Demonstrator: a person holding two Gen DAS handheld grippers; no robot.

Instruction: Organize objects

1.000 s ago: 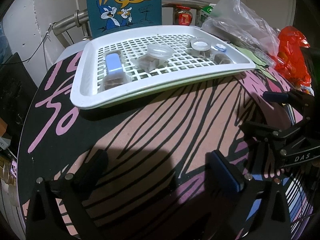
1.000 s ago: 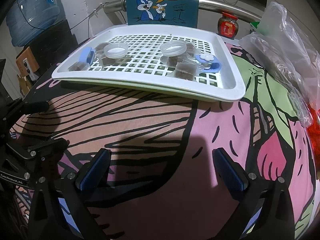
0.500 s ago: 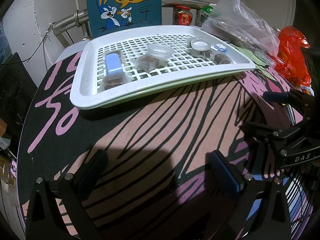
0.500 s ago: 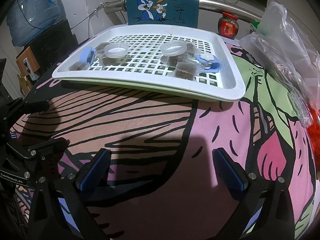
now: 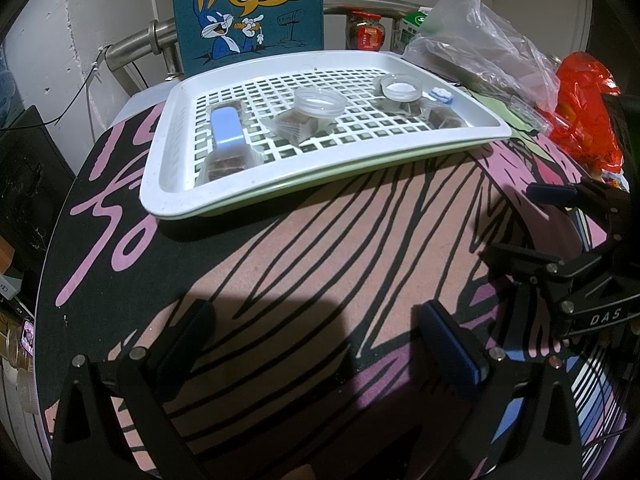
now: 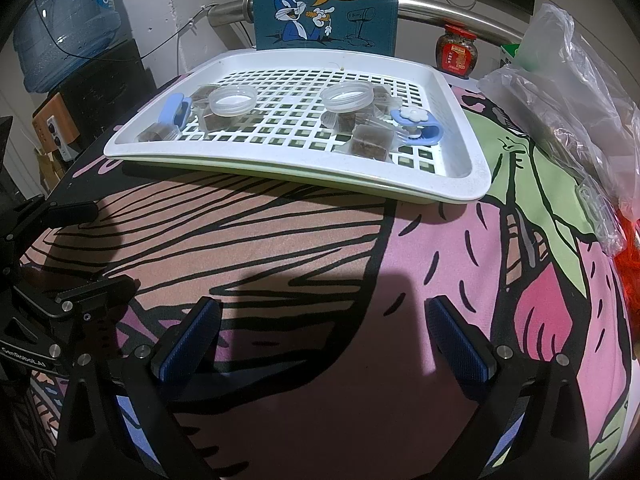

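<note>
Lengthwise, blue clip (image 5: 227,130) pointing camera-ward

We see moderate indoor light in both views, coming from above and behind the cameras. It throws a broad dark shadow onto the cloth (image 5: 304,240) ahead of each gripper, and the tray (image 6: 460,168) casts a narrow shadow along its near edge. The tray's white rim is the brightest area, without clipping. Small glare spots sit on the plastic bag (image 6: 568,80) and the bottle (image 6: 68,20). Focus is sharp at centre; the poster (image 5: 248,8) text reads clearly. Fisheye distortion bends the cloth edges and rail, and a black vignette fills all corners. We find the margins dim, slightly soft and noisy.
</note>
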